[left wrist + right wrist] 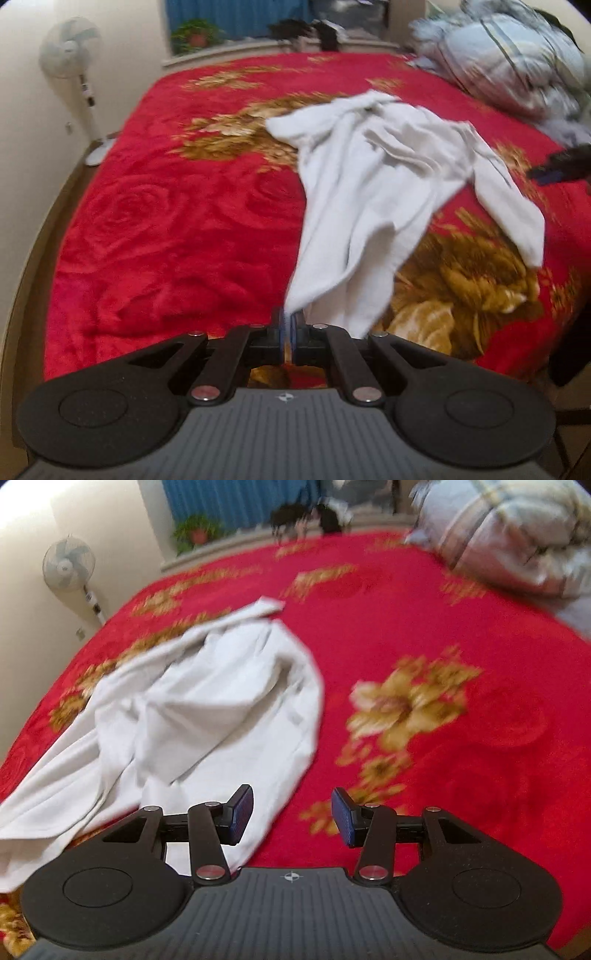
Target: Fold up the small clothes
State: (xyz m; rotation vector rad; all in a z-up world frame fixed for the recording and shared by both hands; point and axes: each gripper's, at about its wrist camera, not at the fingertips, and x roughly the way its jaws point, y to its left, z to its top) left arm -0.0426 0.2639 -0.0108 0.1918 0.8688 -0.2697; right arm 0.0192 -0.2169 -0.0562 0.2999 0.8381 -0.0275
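Observation:
A small white garment [373, 177] lies rumpled on the red flowered blanket [177, 221]. My left gripper [289, 325] is shut on its near edge, and the cloth stretches up from the pads toward the middle of the bed. In the right wrist view the same white garment [207, 709] lies to the left. My right gripper [292, 818] is open and empty, just above the blanket [461, 635], with its left pad [242, 812] over the garment's near right edge. The right gripper's tip also shows dark at the far right of the left wrist view [565, 164].
A bundled plaid quilt [517, 62] lies at the bed's far right corner. A white standing fan [74, 74] stands by the wall on the left. A potted plant [195, 35] and dark items sit on the sill beyond the bed.

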